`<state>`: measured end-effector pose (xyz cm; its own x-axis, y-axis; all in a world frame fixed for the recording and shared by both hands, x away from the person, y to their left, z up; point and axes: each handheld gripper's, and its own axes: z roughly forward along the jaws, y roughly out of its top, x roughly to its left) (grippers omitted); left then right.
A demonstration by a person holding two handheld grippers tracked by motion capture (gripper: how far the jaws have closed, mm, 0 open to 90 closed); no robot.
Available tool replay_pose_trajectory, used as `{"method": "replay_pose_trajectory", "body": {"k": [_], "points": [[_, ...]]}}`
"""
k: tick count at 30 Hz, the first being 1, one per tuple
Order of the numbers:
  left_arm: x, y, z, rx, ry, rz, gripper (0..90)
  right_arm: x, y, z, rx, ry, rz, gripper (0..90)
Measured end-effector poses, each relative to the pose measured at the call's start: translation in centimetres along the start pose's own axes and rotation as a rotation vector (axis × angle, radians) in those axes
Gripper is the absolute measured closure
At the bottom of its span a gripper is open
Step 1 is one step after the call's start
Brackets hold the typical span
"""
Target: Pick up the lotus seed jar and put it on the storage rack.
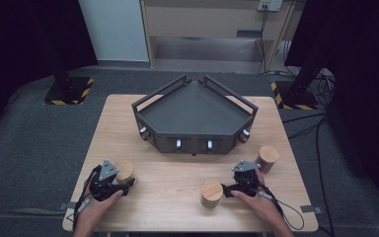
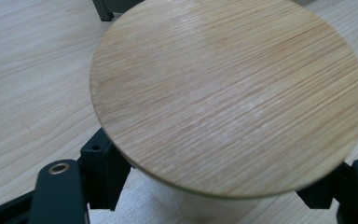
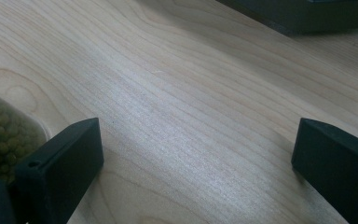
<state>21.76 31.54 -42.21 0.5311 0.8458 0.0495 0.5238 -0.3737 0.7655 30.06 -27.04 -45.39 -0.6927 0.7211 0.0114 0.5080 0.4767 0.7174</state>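
Observation:
A jar with a round wooden lid (image 2: pixel 228 93) stands on the table's left front part, and my left gripper (image 2: pixel 209 186) is shut on its pale body just under the lid. From above, this jar (image 1: pixel 125 170) sits just ahead of the left gripper (image 1: pixel 122 178). My right gripper (image 1: pixel 244 174) rests low over the table at the right front, its jaws wide apart with bare wood between them; in its own view the right gripper (image 3: pixel 198 140) is open. A second jar (image 1: pixel 211 192) stands to its left, its green contents (image 3: pixel 0 130) showing.
A third wooden-lidded jar (image 1: pixel 267 157) stands just right of the right gripper. A dark angular tray on legs (image 1: pixel 195 113) with knobs along its front takes up the table's (image 1: pixel 177 187) far half; its edge (image 3: pixel 307 14) lies ahead of the right gripper.

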Motion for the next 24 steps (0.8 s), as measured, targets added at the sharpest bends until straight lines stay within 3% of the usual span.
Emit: {"method": "replay_pose_trajectory", "body": {"k": [7, 14, 24], "points": [[0.7, 0.9, 0.2, 0.020, -0.019, 0.020, 24.8, 0.0, 0.0, 0.0, 0.000, 0.000, 0.000, 2.2], [1.5, 1.8, 0.3, 0.009, -0.044, 0.036, 24.8, 0.0, 0.0, 0.0, 0.000, 0.000, 0.000, 2.2], [2.0, 3.1, 0.6, 0.013, -0.075, 0.086, 24.8, 0.0, 0.0, 0.0, 0.000, 0.000, 0.000, 2.2]]}}
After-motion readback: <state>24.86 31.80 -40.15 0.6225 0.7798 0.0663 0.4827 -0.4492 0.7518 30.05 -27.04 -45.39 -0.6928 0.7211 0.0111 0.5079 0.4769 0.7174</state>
